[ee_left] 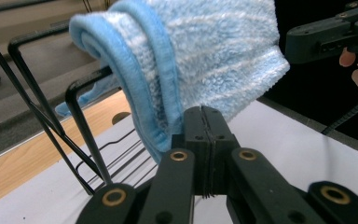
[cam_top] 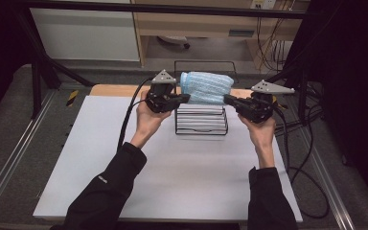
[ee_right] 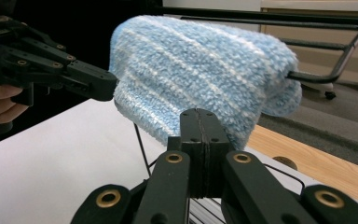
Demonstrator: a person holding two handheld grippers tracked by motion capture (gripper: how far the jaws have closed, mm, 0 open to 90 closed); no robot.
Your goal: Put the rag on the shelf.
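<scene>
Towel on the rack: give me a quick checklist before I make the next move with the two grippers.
1. Towel draped over the top of the wire rack: ok, it hangs folded over the upper bars.
2. Left gripper on the towel's left edge: fingers shut, tips at the hem; whether they pinch cloth, cannot tell.
3. Right gripper on the towel's right edge: fingers shut just below the cloth; a grip, cannot tell.
4. Both grippers level with each other, one at each end: ok.
5. Rack upright on the white board: ok.
6. Towel free of the rack's bars: cannot tell; a bar runs inside the fold.
</scene>
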